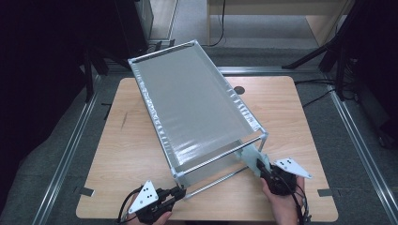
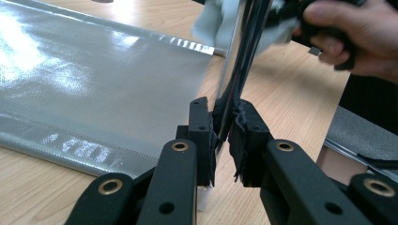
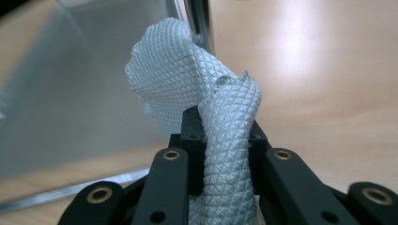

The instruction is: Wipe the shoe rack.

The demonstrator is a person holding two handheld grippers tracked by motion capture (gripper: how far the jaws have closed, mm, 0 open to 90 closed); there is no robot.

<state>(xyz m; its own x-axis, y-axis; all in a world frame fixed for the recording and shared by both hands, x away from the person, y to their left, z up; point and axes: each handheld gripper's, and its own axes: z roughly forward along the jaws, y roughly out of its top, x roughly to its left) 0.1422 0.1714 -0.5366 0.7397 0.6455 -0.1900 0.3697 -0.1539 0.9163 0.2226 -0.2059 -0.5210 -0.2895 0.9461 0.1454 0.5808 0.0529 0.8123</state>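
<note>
A metal-rod frame with a silver sheet (image 1: 197, 101) stretched over it lies slanted on the wooden table (image 1: 131, 154). My left gripper (image 1: 179, 191) is at the frame's near left corner, shut on a thin metal rod (image 2: 234, 61); in the left gripper view the pads (image 2: 202, 131) pinch that rod beside the silver sheet (image 2: 94, 84). My right gripper (image 1: 264, 171) is at the near right corner, shut on a pale waffle-weave cloth (image 1: 256, 157). In the right gripper view the cloth (image 3: 187, 70) bunches up from the right gripper (image 3: 225, 126) against an upright rod (image 3: 199, 18).
A small dark round disc (image 1: 239, 90) sits in the tabletop beside the frame's right side. Black stand legs (image 1: 328, 51) and cables lie on the floor at the back right. Metal floor rails (image 1: 70, 150) run along both sides of the table.
</note>
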